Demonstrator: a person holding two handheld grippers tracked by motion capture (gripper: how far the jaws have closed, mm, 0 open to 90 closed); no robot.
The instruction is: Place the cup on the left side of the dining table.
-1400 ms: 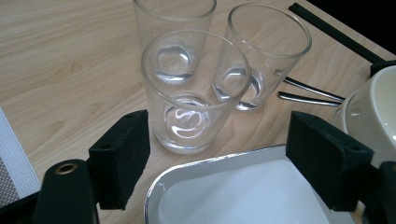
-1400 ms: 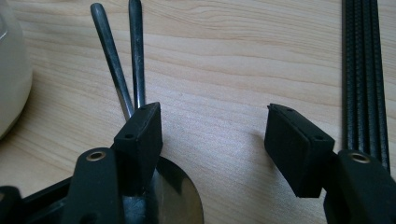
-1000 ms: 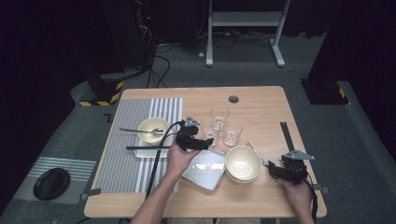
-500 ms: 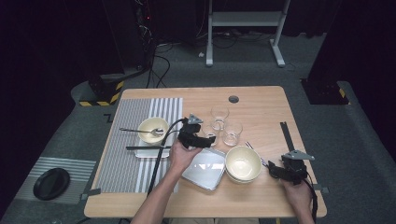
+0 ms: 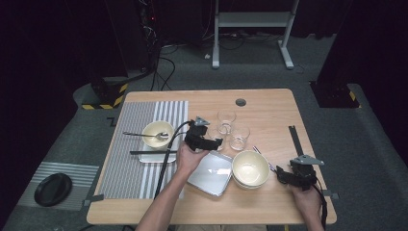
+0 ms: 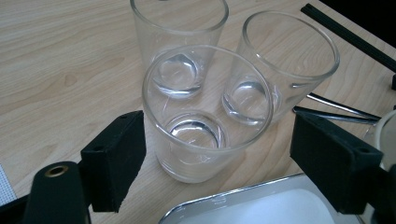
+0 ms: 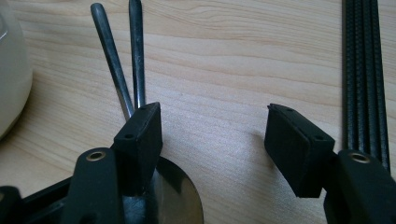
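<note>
Looking down from the high view, your left gripper (image 5: 215, 143) sits near the centre of the frame, beside a cluster of three clear glasses (image 5: 226, 117) on the wooden table (image 5: 269, 103). In the left gripper view, its two black jaws stand wide apart, one at the lower left and one at the lower right, with the nearest glass (image 6: 205, 112) upright between them. Neither jaw touches that glass, so your left gripper holds nothing. Two more glasses stand just behind it, toward the top of the frame, and the rim of a metal tray (image 6: 243, 201) shows along the bottom edge.

Your right gripper (image 5: 280, 174) rests at the lower right of the high view, just beside a cream bowl (image 5: 250, 168). In the right gripper view, its jaws are also spread apart over bare wood, gripping nothing. Two thin metal utensil handles (image 7: 112, 60) run toward the upper left of that frame, passing by the left jaw, and a round metal part lies under that jaw at the bottom; whether the jaw touches it is unclear. A black strip (image 7: 362, 70) runs down the right edge.

At the left of the high view, a second cream bowl (image 5: 156, 132) with a spoon (image 5: 144, 135) sits on a striped mat (image 5: 139, 144).
</note>
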